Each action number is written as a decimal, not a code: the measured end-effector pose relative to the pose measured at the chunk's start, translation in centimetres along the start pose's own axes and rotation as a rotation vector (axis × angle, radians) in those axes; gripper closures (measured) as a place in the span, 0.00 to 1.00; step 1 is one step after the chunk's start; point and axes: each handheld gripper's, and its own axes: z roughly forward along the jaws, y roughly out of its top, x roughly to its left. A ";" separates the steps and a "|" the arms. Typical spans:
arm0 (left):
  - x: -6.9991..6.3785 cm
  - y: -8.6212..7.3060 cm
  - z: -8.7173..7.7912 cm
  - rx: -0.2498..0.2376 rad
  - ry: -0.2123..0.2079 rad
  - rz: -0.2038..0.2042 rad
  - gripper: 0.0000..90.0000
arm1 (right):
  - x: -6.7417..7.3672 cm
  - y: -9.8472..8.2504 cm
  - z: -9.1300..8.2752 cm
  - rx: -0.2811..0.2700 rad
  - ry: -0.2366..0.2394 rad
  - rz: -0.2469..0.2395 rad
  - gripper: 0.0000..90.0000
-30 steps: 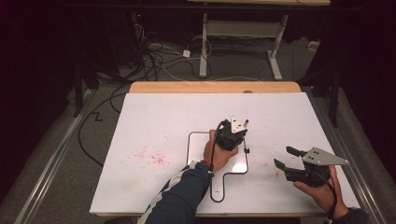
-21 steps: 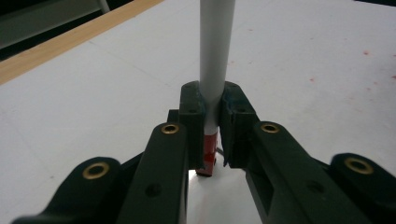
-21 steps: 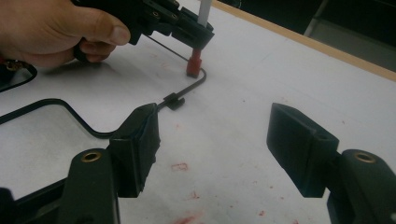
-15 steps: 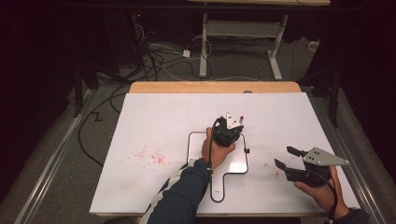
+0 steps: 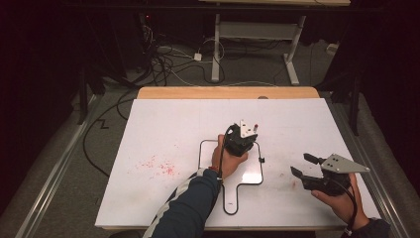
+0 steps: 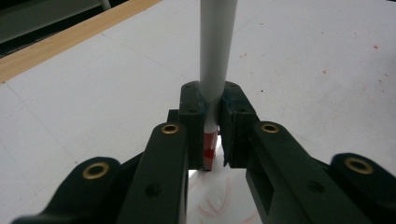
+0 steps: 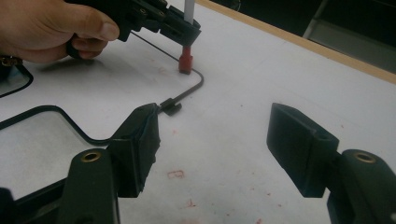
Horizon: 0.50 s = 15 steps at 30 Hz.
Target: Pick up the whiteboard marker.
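Left gripper view: the left gripper [image 6: 212, 135] has its jaws clamped on a white marker [image 6: 215, 60] with a red tip, standing straight up between them. The right gripper [image 7: 212, 149] has its jaws wide apart above the white table [image 7: 243, 79], with nothing between them.

I see the marker [image 5: 254, 127] standing upright over the far right corner of the board [image 5: 250, 173], which lies near the bench [image 5: 163, 129] front edge.
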 end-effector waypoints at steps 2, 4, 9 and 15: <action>0.2 -0.1 -0.1 0.001 0.001 -0.007 0.87 | 0.1 0.0 0.1 0.001 -0.001 -0.004 0.40; 0.5 -0.2 -0.4 0.004 0.008 -0.008 0.87 | 0.2 0.0 0.2 0.006 0.002 -0.008 0.40; 1.6 -0.9 -1.3 0.007 0.019 -0.029 0.87 | 0.2 0.0 0.3 0.005 0.004 -0.015 0.40; 2.1 -1.3 -1.5 -0.011 0.005 -0.077 0.87 | 0.2 0.3 0.5 -0.001 0.011 -0.011 0.40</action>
